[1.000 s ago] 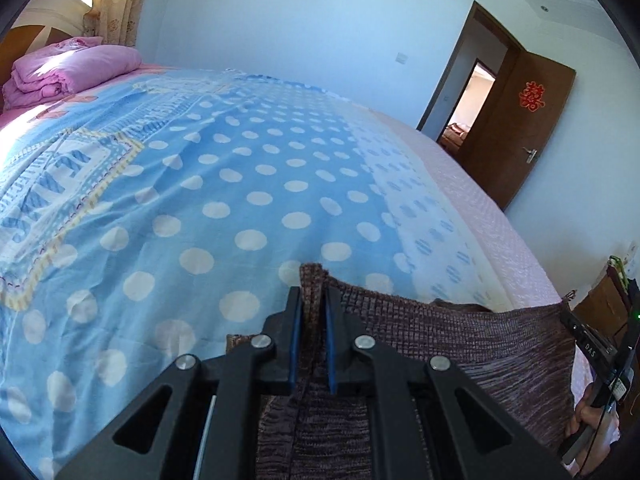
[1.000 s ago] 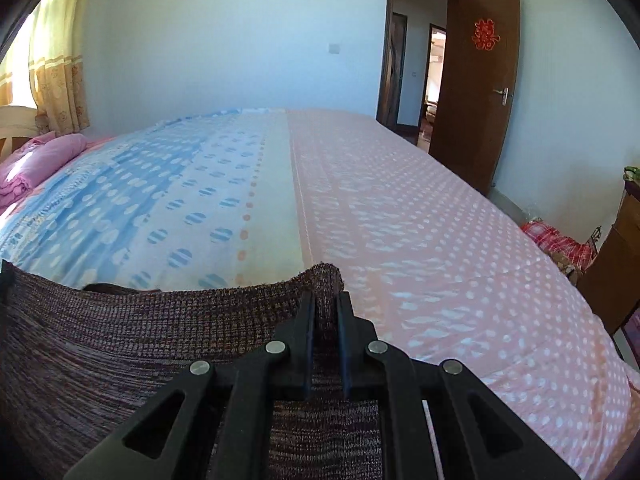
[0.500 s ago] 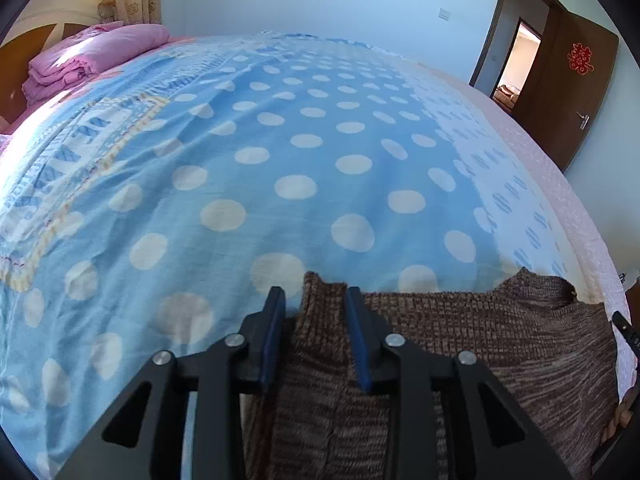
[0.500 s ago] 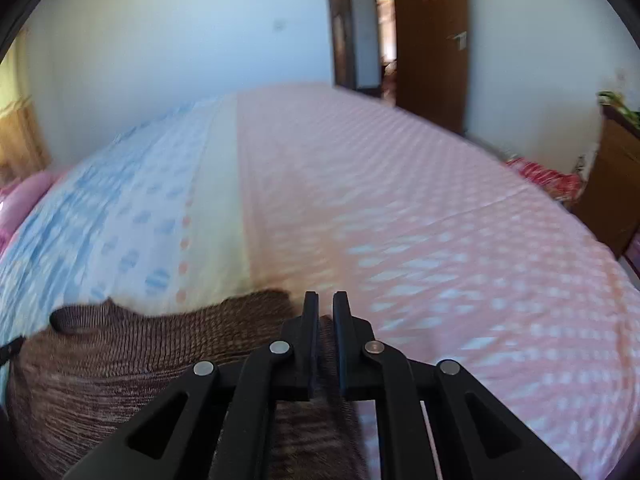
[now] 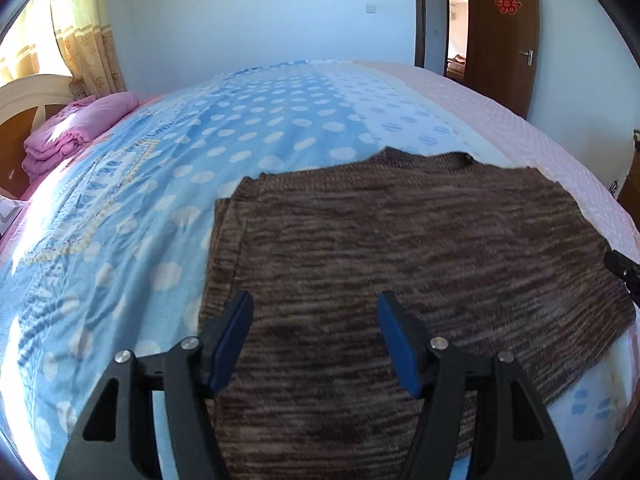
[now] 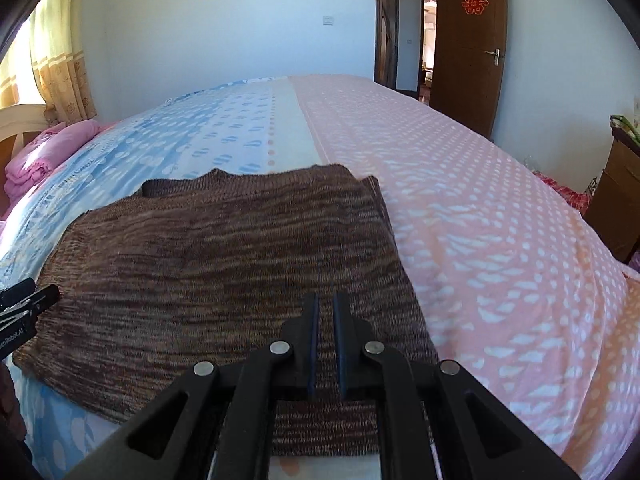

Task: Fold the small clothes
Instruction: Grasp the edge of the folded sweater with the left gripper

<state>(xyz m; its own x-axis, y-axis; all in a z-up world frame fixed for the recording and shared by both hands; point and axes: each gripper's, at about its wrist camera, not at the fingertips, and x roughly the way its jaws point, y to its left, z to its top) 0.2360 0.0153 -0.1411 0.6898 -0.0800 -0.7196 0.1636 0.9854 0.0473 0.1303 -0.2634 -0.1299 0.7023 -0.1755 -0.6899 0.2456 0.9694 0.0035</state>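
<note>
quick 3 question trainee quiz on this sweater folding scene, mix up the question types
1. True or false: the left gripper has its jaws spread wide above the brown knitted sweater.
2. The sweater lies on: A) a wooden floor B) the bed with the blue polka-dot and pink dotted cover C) a chair.
3. Fill in: the folded blanket by the headboard is ____ in colour.

Key:
1. True. The blue pads stand far apart with nothing between them.
2. B. It lies spread flat, its neckline towards the far wall.
3. Pink.
</note>
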